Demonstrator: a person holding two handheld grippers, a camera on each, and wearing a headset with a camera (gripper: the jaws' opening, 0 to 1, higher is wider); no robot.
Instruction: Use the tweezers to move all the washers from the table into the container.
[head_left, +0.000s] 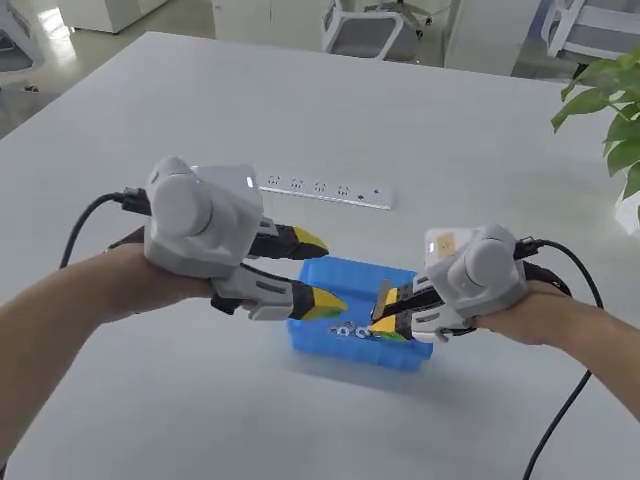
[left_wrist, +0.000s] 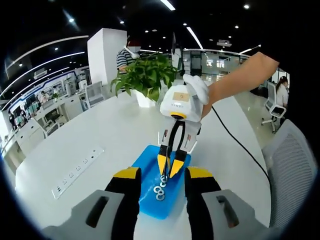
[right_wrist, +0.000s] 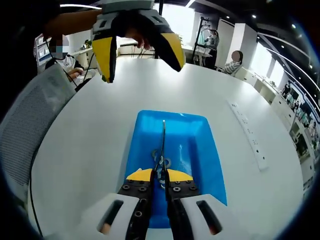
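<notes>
Clerk: Item one, nearest the lens: grey left gripper (head_left: 328, 272) with yellow-tipped jaws. They are spread wide and hold nothing, hovering at the container's 9 o'clock side.
Checker: Item two?
Clerk: Grey right gripper (right_wrist: 161, 176), jaws narrow, pinched on thin steel tweezers (right_wrist: 163, 145) that point toward 12 o'clock in its own view.
Checker: And the goods?
Clerk: Small steel ring washers (right_wrist: 159, 161), clustered on the floor of the shallow blue plastic container (right_wrist: 195, 145), beneath the tweezers. The container sits on the white table (head_left: 200, 120), with a long white power strip (head_left: 325, 188) at its 12 o'clock.
Checker: Anything in the tweezer tips?
Clerk: Too fine to tell.
Checker: Handling advice?
Clerk: By my judgement, keep the tips low over the container floor, well inside the walls. Ease the squeeze gently, so a washer drops flat rather than springing out. The left gripper may steady the near wall.
</notes>
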